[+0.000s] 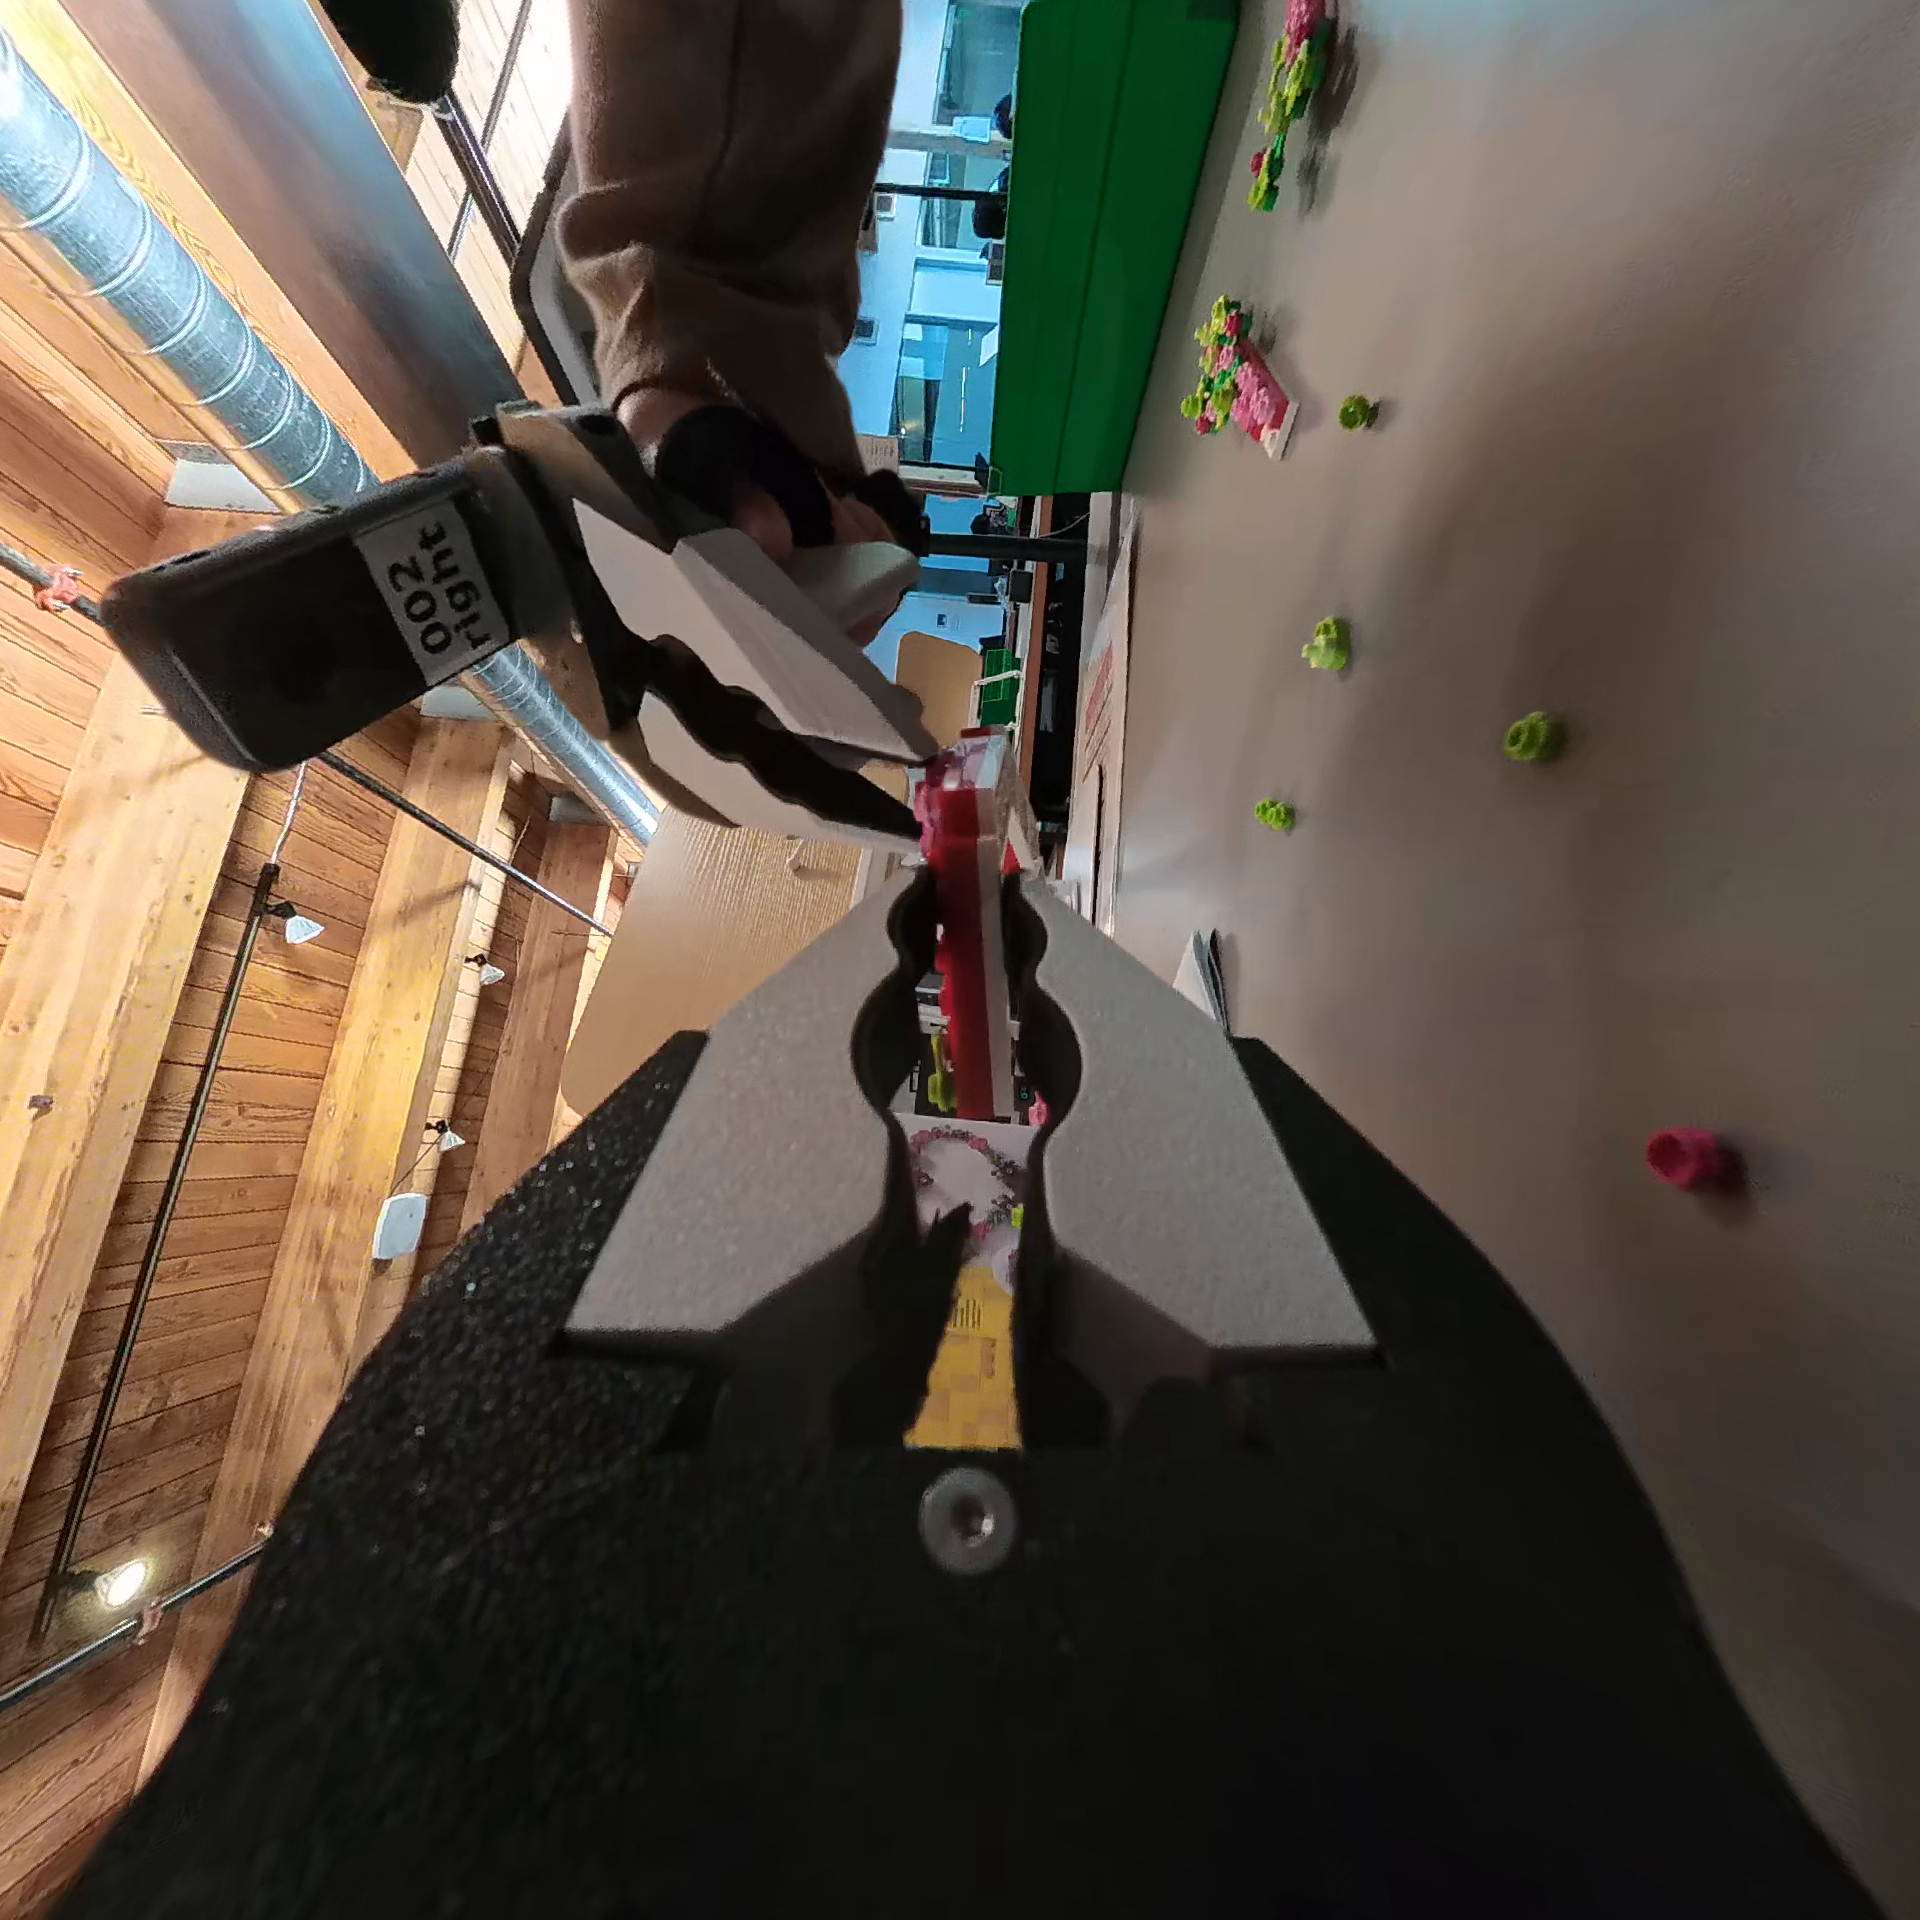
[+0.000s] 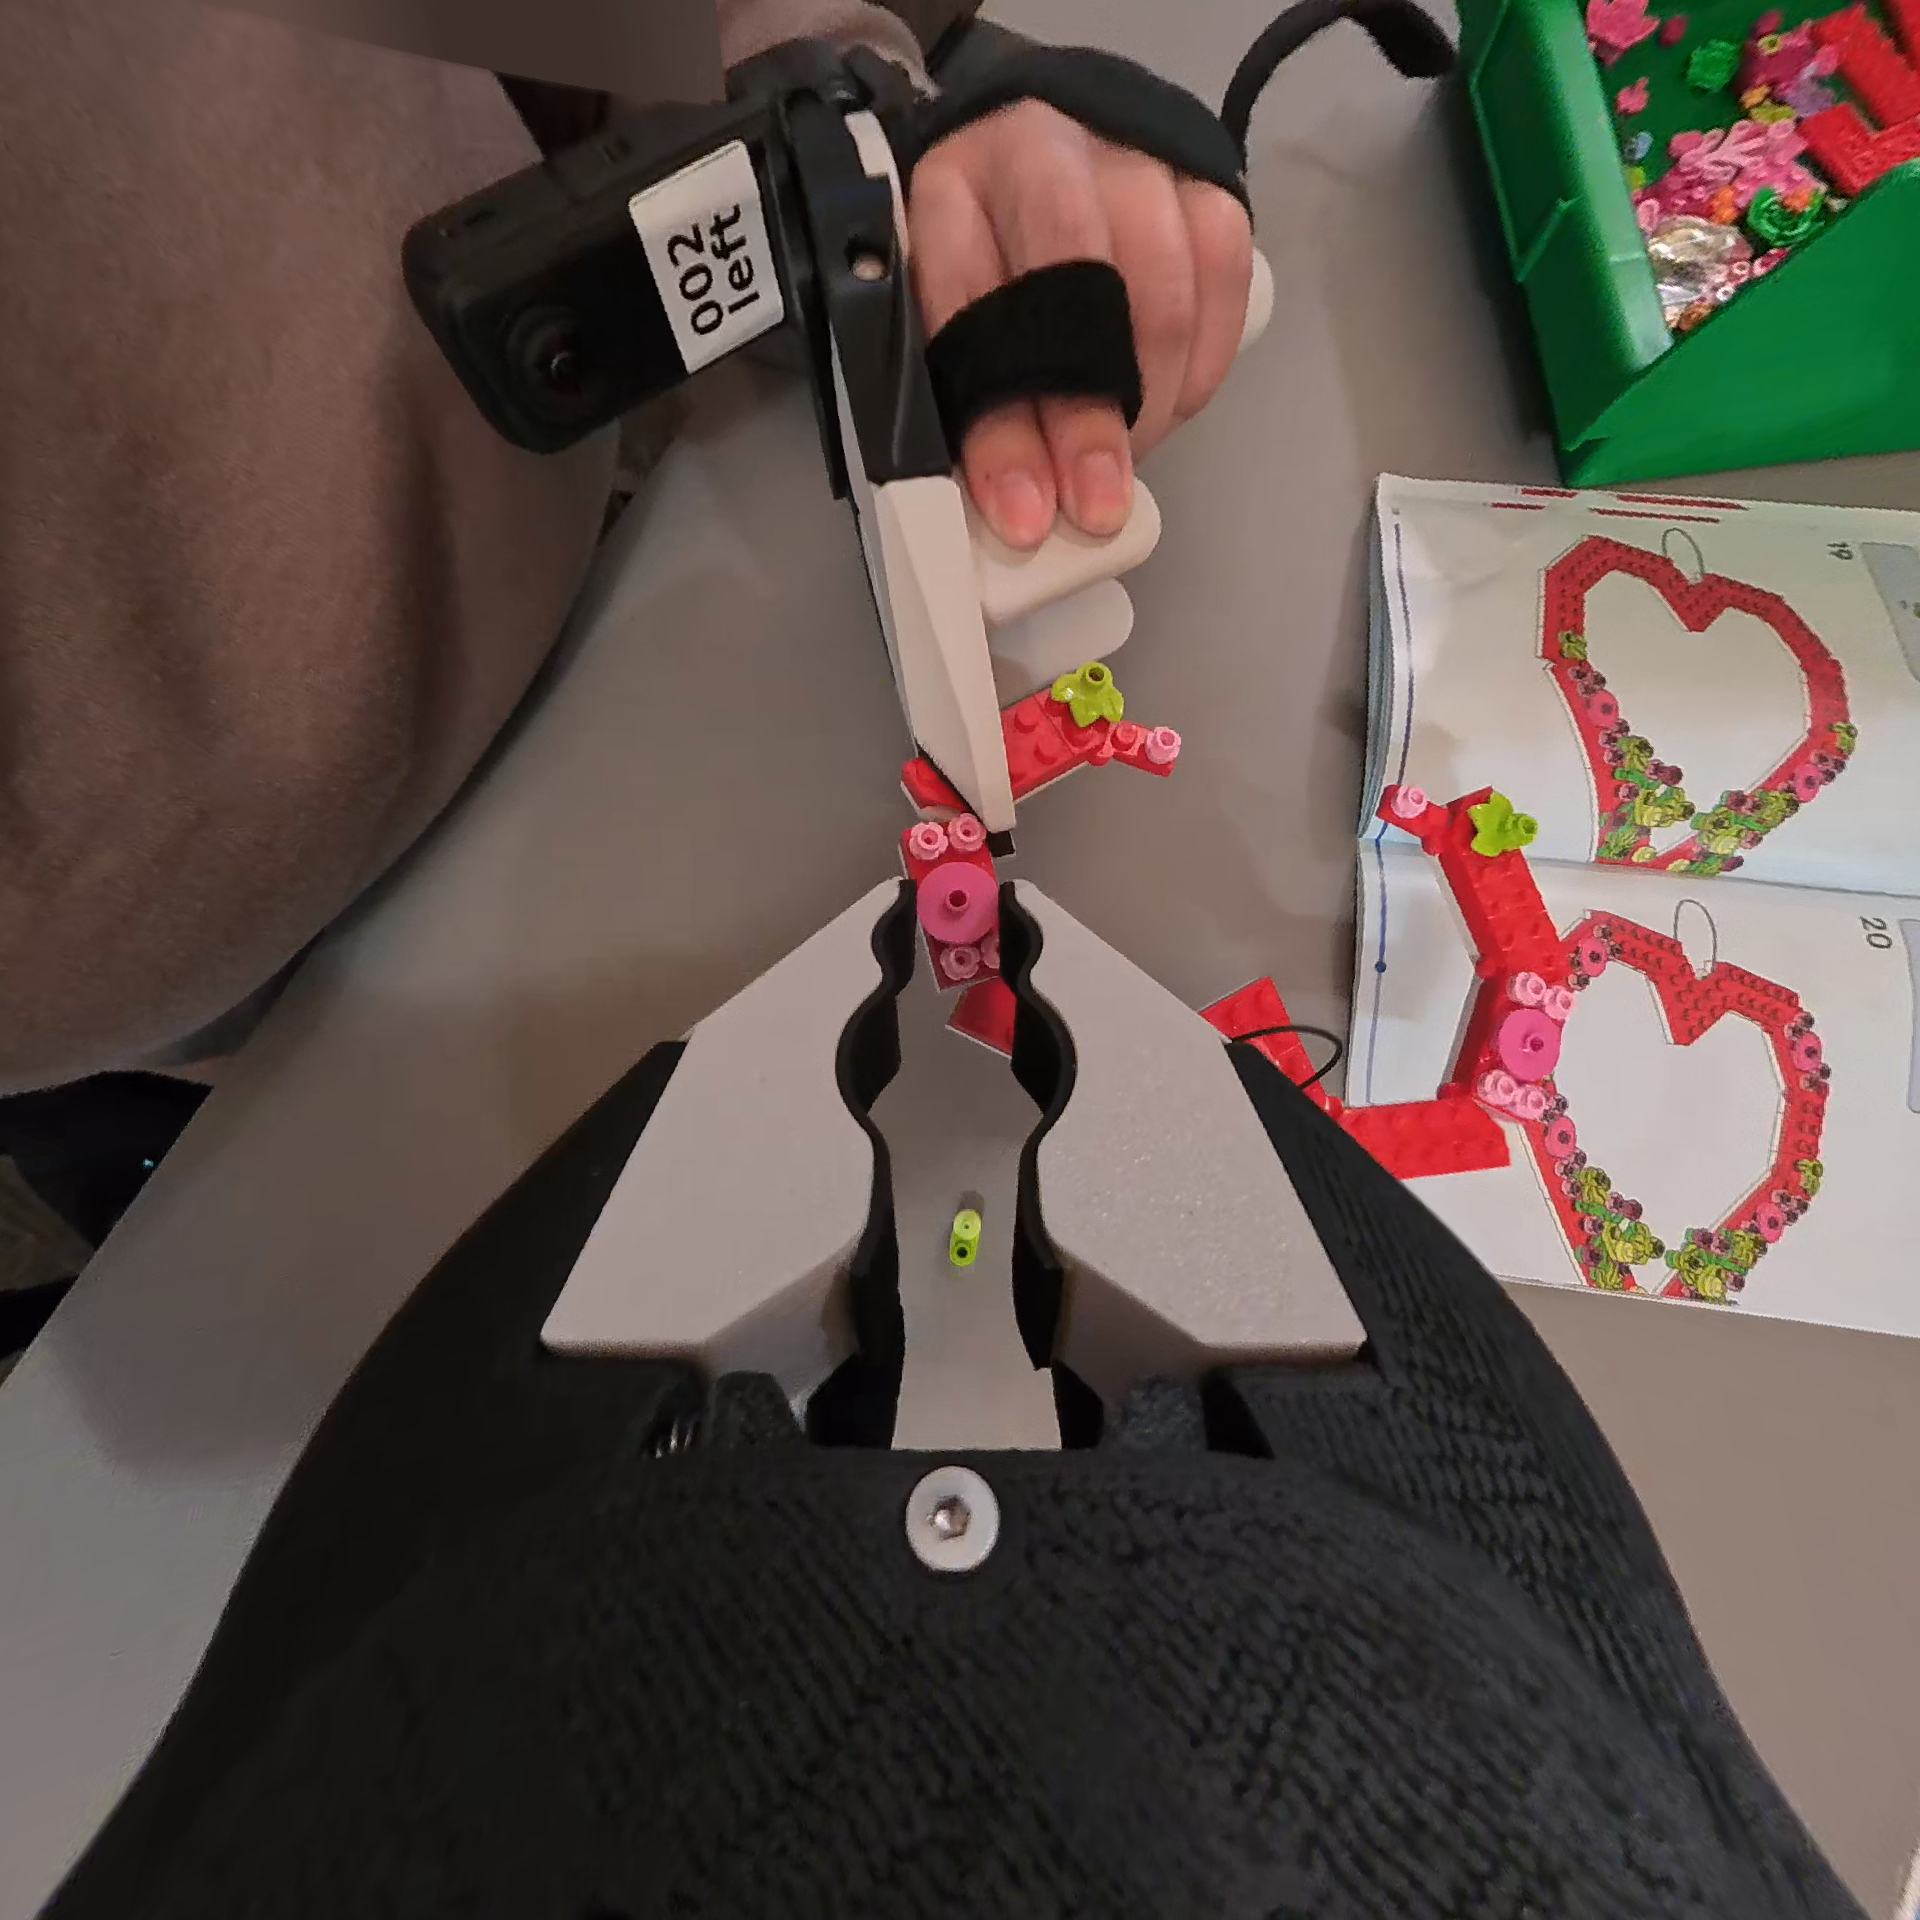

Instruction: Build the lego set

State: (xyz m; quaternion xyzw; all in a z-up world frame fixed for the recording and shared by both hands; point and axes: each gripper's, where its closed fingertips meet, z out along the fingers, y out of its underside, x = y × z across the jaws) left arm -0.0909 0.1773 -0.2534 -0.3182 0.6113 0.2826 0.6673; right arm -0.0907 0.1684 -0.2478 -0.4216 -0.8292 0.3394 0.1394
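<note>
Heart-frame segment [image 2: 951, 914], red with pink flower studs, hangs above the worktop [image 2: 520, 935], clamped at one end in the right claw [image 2: 956, 904] and at the other in the left claw [image 1: 961, 935]. Seating it well likely needs both grips steady and square, squeezing gently so studs don't pop loose.

The red lego section [image 2: 961, 914] was held off the grey surface [image 2: 644, 790], a narrow plate carrying a round magenta piece [image 2: 955, 902] with small pink flowers above and below it, and a further red arm [image 2: 1081, 740] with a lime leaf [image 2: 1088, 696] angling away. From the left wrist view it showed edge-on [image 1: 961, 935], red over white. A second, similar red section [image 2: 1496, 966] lay on the instruction booklet [image 2: 1683, 748], and loose lime and pink pieces [image 1: 1532, 738] lay scattered apart.
</note>
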